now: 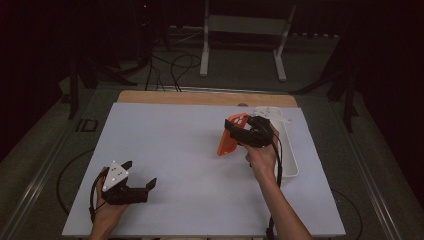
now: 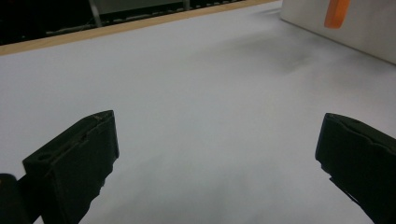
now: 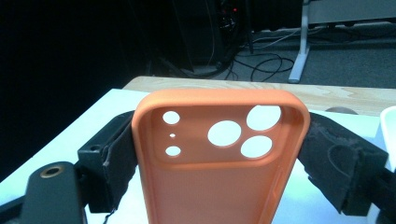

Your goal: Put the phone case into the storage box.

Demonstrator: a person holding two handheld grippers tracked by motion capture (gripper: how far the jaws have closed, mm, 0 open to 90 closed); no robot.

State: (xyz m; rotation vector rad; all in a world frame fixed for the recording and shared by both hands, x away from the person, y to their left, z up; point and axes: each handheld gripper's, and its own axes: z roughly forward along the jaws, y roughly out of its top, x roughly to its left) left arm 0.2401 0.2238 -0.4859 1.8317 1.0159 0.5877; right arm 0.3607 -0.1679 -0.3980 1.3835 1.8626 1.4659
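1. Item: phone case [image 3: 219, 168], orange, one piece. Judged light, flexible and rubbery, probably silicone or soft plastic; matte skin, so likely grippy, not slippery. Not fragile.

2. Form: shallow tray with raised lip and rounded corners. Camera end carries three large round holes and three smaller ones, set in a stepped panel.

3. Location: held off the bench [image 1: 190, 150], just left of the white bin [image 1: 289, 150], tilted with the camera end uppermost in the high view [image 1: 231, 135].

4. Hold: right tongs [image 3: 219, 154] clamped across the case's width, one padded jaw on each long edge just below the camera panel. Judged a sound place: the side walls are the stiffest part, while the thin back would bow under pressure. Too hard a squeeze could fold the walls inward.

5. Left tongs [image 1: 136, 176]: jaws wide apart, holding nothing, resting low over the bench well to the left of the white bin and nearer the person.

6. White bin: long, narrow, straight-walled, smooth hard plastic, at the bench's right edge; contents cannot be told.

7. Bench: flat pale sheet over a wooden board, whose edge shows beyond the bin's far end.

8. Jaw pads: black, rough, foam-like, worn at the faces.
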